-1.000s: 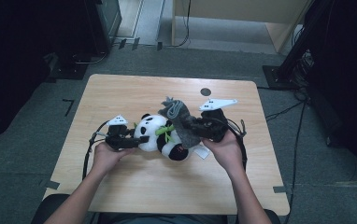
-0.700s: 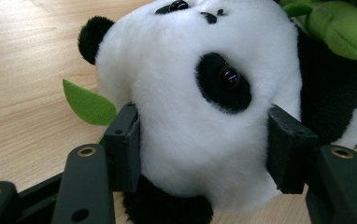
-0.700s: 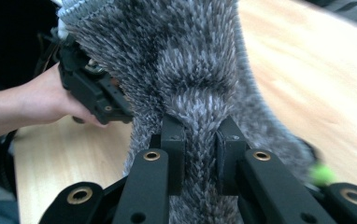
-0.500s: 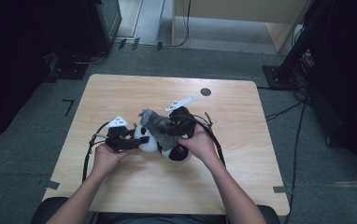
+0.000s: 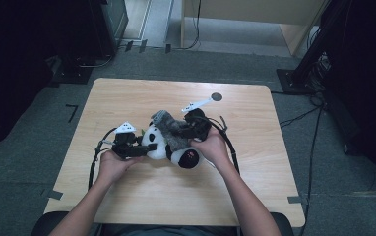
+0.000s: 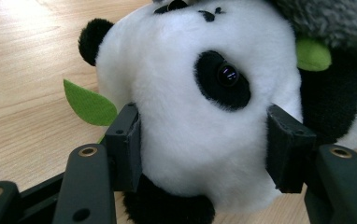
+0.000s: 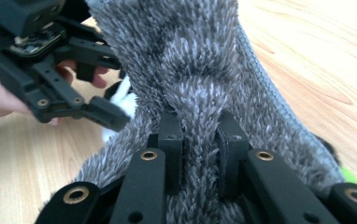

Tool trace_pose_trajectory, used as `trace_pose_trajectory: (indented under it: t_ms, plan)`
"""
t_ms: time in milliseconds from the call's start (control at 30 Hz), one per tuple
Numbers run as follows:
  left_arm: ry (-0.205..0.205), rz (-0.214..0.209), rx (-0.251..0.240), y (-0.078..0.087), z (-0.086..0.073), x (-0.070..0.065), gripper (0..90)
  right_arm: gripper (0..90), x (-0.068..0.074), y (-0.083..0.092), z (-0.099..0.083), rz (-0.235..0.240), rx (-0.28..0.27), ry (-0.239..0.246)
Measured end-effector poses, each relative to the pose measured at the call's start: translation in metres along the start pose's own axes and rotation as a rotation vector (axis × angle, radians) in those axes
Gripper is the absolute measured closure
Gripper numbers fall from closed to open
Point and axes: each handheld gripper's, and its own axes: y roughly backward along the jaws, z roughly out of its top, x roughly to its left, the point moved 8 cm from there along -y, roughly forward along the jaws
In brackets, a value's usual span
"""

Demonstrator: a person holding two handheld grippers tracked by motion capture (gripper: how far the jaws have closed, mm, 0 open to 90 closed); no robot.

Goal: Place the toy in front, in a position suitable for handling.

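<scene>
The black-and-white plush panda is clamped at its head by the left tool; grey furry fabric, pinched by the right tool, is draped over the panda, not yet fitted.

the grey fuzzy cloth ran off the top and bottom edges of the right gripper view. the toy panda had its body cut off at the left gripper view's right edge, partly hidden under that cloth.

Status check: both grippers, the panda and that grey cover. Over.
Left gripper clamped on panda head. Right gripper pinching grey fuzzy cover, draped over panda. Nothing in the way.
</scene>
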Motion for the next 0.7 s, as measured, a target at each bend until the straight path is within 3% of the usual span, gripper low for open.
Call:
trace_pose_trajectory:
  t_ms: [167, 267, 467, 600, 700]
  plan:
    - [-0.005, 0.0, 0.0, 0.0, 0.0, 0.0, 39.8, 77.0, -0.014, 0.004, -0.001, -0.005, -0.011, -0.036]
    - [-0.002, 0.0, -0.002, 0.0, 0.0, -0.001, 39.9, 77.3, -0.029, 0.008, -0.002, -0.045, -0.02, -0.061]
    - [0.003, 0.002, -0.011, 0.0, 0.001, 0.0, 39.9, 77.9, -0.041, 0.009, -0.001, -0.065, -0.03, -0.081]
    - [0.006, -0.002, -0.012, 0.0, 0.001, 0.0, 39.9, 78.0, -0.054, 0.013, -0.002, -0.119, -0.043, -0.106]
    - [0.007, -0.003, -0.014, 0.0, 0.001, 0.0, 39.9, 77.9, -0.061, 0.016, -0.002, -0.131, -0.053, -0.129]
